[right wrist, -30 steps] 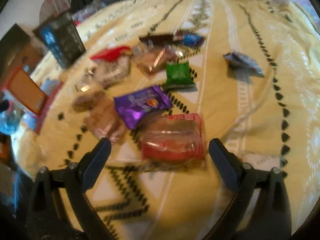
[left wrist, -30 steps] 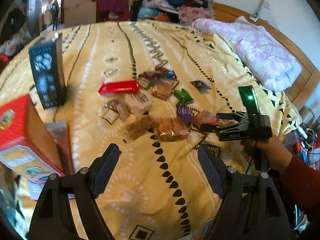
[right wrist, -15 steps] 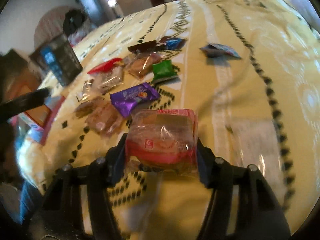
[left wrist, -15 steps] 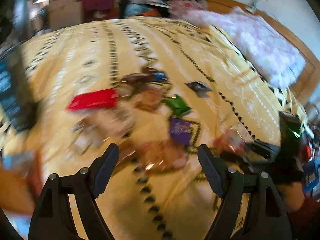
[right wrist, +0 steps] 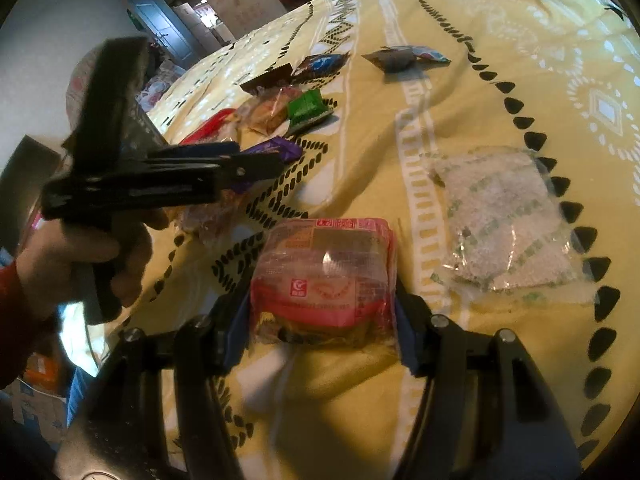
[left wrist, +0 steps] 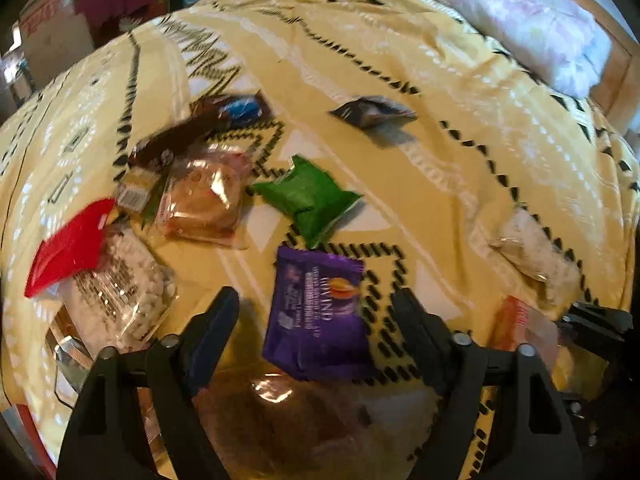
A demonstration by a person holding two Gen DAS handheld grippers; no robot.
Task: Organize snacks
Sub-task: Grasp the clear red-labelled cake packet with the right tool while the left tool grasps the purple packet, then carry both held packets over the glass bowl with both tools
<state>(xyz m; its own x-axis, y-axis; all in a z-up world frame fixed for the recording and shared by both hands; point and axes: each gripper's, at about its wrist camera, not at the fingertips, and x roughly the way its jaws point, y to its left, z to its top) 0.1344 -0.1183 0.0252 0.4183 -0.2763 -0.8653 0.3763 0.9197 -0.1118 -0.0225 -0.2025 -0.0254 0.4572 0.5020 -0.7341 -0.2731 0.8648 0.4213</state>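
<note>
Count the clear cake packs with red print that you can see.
2, maybe more hidden. One cake pack is clamped in the right gripper; the other cake pack lies left of the green packet.

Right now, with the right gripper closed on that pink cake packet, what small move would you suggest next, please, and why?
Probably carry the pink cake packet a little further right and set it beside the clear packet. The right gripper grips it firmly, and the blanket beside that packet looks bare.
</note>
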